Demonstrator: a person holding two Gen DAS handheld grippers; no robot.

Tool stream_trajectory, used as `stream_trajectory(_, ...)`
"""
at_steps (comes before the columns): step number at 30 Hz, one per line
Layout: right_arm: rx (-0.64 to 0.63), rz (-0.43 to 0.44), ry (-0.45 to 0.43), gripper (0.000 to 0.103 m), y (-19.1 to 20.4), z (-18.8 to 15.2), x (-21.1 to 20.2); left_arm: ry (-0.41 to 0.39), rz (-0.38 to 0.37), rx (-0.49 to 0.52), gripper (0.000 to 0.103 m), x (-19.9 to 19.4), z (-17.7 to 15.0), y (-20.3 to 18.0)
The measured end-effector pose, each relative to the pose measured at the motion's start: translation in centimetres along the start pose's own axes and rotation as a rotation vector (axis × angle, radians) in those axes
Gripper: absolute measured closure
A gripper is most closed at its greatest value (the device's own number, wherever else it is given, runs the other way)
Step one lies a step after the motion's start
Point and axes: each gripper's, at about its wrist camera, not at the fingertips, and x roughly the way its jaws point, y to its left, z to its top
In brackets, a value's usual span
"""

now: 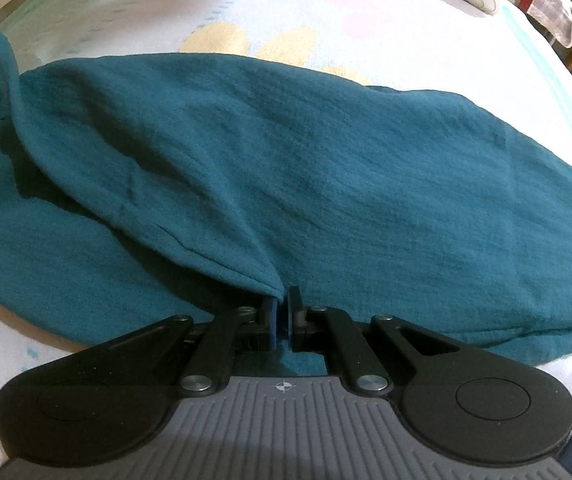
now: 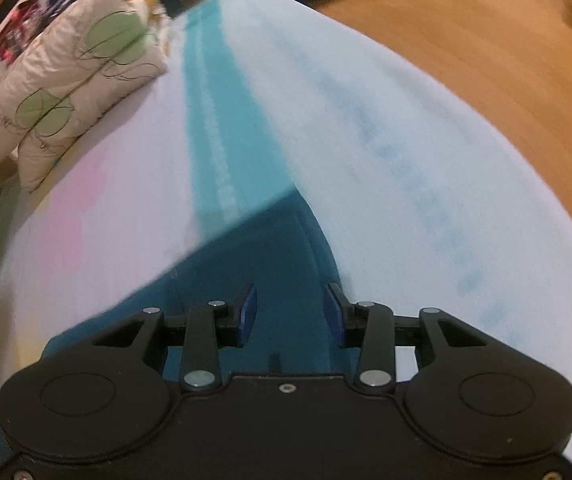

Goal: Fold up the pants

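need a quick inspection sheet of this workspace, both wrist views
surface: bed sheet, pale with pink, yellow and teal print.
job's things: teal pants spread flat across the sheet, one flap lifted at far left.
clutter: leaf-print pillows at the sheet's far edge.
grippers: left tongs shut, with a pants fold at the tips; right tongs open over the teal fabric, not pressing it.
cables: nothing seen.
surroundings: wooden floor beside the bed; blurred items beyond the pillows.
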Motion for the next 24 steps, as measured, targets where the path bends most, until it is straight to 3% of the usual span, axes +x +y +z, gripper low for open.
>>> stream_trajectory(6, -0.059, -0.054, 0.022, 0.054, 1.1, 2.0, 4.5, -0.002, 0.013, 0.012, 0.098, 0.0, -0.1, -0.5)
stream_trajectory(11, -0.065, -0.061, 0.049, 0.056, 0.8, 1.6, 5.9, -0.004, 0.014, 0.008, 0.098, 0.1, -0.1, -0.4)
stream_trajectory(13, -0.073, -0.060, 0.059, 0.069, 0.8, 1.6, 6.1, -0.006, 0.019, 0.018, 0.098, 0.0, -0.2, -0.5)
stream_trajectory(14, -0.079, -0.066, 0.062, 0.082, 0.9, 1.5, 6.0, -0.007, 0.022, 0.023, 0.098, 0.0, -0.2, -0.6)
stream_trajectory(17, -0.111, -0.067, 0.028, 0.090, 1.4, 1.7, 5.1, -0.007, 0.018, 0.017, 0.098, -0.3, -0.2, -0.6)
stream_trajectory(24, -0.156, -0.089, -0.050, 0.094, 3.5, 4.5, 5.2, -0.019, -0.059, 0.039, 0.099, -1.5, -0.2, -1.9)
